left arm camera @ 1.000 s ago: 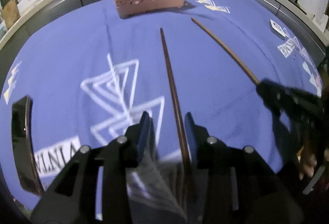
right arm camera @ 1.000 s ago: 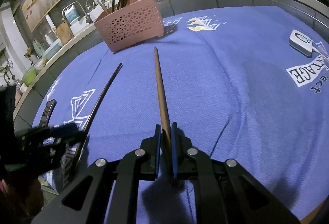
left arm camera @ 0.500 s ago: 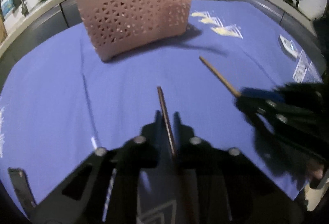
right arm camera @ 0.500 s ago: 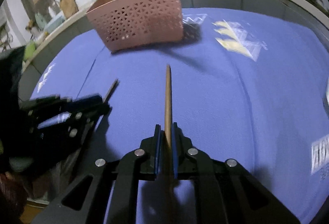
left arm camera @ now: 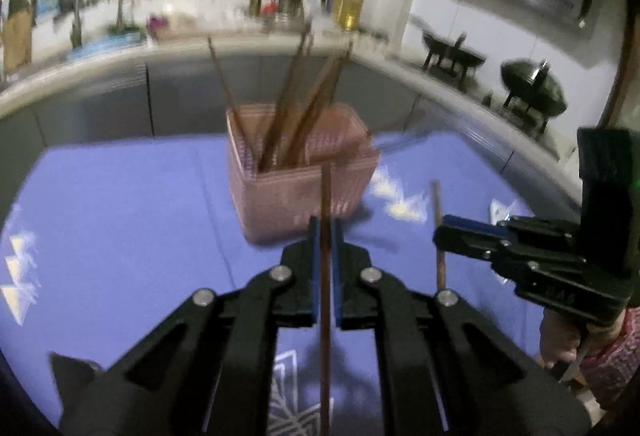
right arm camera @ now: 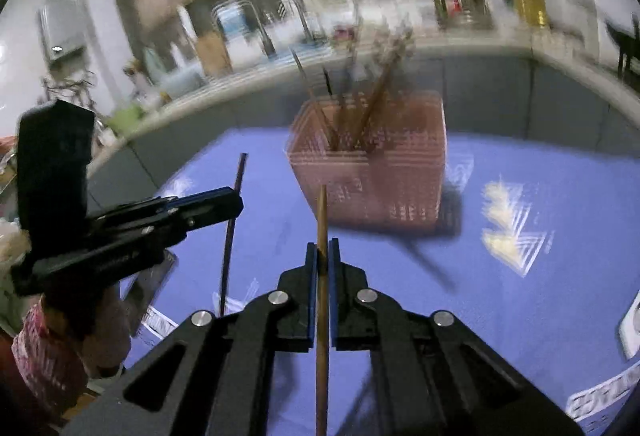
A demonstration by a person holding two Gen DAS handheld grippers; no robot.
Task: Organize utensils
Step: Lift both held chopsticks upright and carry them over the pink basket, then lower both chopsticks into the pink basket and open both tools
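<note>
Left tool (left arm camera: 325, 232): jaws closed on a dark brown chopstick (left arm camera: 325, 195). The stick runs straight between the blue pads, tip pointing toward the pink basket (left arm camera: 280, 203), butt end trailing back under the tool body. Held clear of the blue cloth (left arm camera: 120, 228) that covers the tabletop.

Right tool (right arm camera: 322, 250): jaws closed on a lighter brown chopstick (right arm camera: 321, 211), also gripped lengthwise, tip aimed at the near lower corner of the pink basket (right arm camera: 400, 187). This stick too is off the cloth.

Cross-check: in the left wrist view the right tool (left arm camera: 440, 236) sits to the right, pinching its stick (left arm camera: 439, 228) near mid-length, stick roughly upright in frame. In the right wrist view the left tool (right arm camera: 236, 201) appears at left with its dark stick (right arm camera: 232, 236) crossing the jaws. A hand in a red-and-white patterned sleeve (right arm camera: 44, 352) holds that tool.

Basket stands on the cloth ahead of both tools and holds several brown chopsticks (left arm camera: 304, 103) leaning at different angles above its rim. Both views are motion-blurred; basket perforations unclear.

Background: kitchen counter with bottles, two dark woks (left arm camera: 532, 87) at far right.
</note>
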